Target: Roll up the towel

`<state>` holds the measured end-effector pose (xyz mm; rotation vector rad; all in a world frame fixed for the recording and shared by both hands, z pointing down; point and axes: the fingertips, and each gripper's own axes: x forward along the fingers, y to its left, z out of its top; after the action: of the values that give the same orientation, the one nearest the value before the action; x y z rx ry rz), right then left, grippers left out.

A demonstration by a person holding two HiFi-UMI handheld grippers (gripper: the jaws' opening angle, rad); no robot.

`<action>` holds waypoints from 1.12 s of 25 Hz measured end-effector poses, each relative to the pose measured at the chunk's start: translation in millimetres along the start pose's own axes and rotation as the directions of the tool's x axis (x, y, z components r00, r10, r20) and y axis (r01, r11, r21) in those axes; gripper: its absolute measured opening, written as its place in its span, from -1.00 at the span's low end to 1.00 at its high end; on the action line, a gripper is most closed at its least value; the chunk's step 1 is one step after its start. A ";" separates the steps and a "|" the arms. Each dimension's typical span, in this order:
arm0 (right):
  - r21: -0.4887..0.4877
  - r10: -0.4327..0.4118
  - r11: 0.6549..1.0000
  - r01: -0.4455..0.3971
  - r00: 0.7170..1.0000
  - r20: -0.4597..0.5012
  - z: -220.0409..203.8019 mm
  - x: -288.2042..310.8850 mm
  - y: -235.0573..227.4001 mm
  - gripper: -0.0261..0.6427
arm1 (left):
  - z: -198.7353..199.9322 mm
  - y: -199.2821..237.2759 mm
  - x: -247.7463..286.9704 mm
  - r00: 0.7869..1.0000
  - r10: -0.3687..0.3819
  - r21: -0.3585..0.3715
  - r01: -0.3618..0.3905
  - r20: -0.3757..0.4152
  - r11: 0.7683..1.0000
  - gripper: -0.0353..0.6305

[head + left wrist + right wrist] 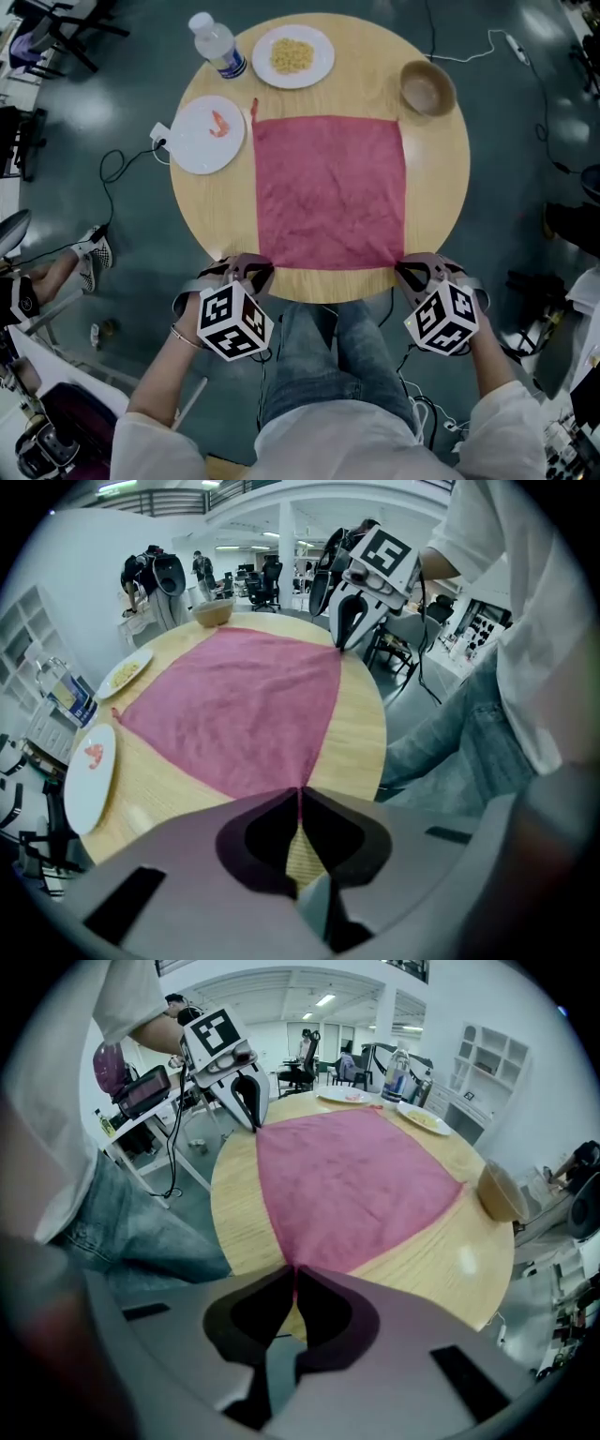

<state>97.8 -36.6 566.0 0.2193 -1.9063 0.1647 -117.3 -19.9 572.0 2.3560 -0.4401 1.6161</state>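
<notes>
The towel [330, 192] lay flat, nothing rolled yet. The left gripper [257, 270] pinched its seven-o'clock corner, the right gripper [402, 268] its five-o'clock corner.

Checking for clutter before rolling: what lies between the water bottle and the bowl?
A white plate of yellow food, seen plainly in the head view.

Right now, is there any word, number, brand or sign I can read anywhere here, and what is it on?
No words or numbers can be read here.
Bottle label: too small to read.
Left cube and right cube: black-and-white square patterns, no letters.
</notes>
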 end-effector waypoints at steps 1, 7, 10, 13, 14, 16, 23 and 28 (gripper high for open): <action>0.004 0.012 1.000 -0.012 1.000 0.000 -0.5 -1.7 1.4 -0.88 | -0.9 -3.1 -0.6 1.000 -0.015 -0.008 0.015 -0.001 1.000 -0.84; 0.030 0.062 0.998 -0.062 0.998 0.009 4.1 -14.5 -2.3 -0.88 | 2.2 -2.3 -9.7 0.997 -0.080 -0.052 0.080 0.006 0.995 -0.84; 0.047 0.089 0.995 -0.089 0.996 0.013 7.4 -18.6 -8.9 -0.88 | 8.6 6.4 -14.1 0.995 -0.099 -0.076 0.100 0.022 0.992 -0.84; 0.064 0.106 0.992 -0.107 0.994 0.023 10.9 -21.8 -16.7 -0.88 | 13.2 17.5 -16.9 0.995 -0.099 -0.101 0.101 0.028 0.990 -0.84; 0.067 0.108 0.992 -0.109 0.994 0.025 12.1 -22.1 -19.6 -0.88 | 13.9 20.7 -17.1 0.995 -0.098 -0.107 0.101 0.027 0.989 -0.84; 0.074 0.107 0.991 -0.109 0.994 0.028 14.5 -21.2 -26.3 -0.88 | 14.0 26.9 -16.4 0.995 -0.097 -0.114 0.098 0.019 0.989 -0.84; 0.105 0.104 0.989 -0.105 0.994 0.022 18.1 -11.6 -48.1 -0.88 | 14.7 44.9 -7.9 0.996 -0.092 -0.162 0.091 0.001 0.982 -0.84; 0.120 0.098 0.988 -0.100 0.995 0.023 16.7 -6.9 -54.7 -0.86 | 16.4 49.9 -4.2 0.997 -0.082 -0.186 0.082 0.006 0.979 -0.83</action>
<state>97.5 -93.0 554.3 0.2080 -1.9275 0.3467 -123.8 -71.6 564.0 2.2049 -0.4654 1.4722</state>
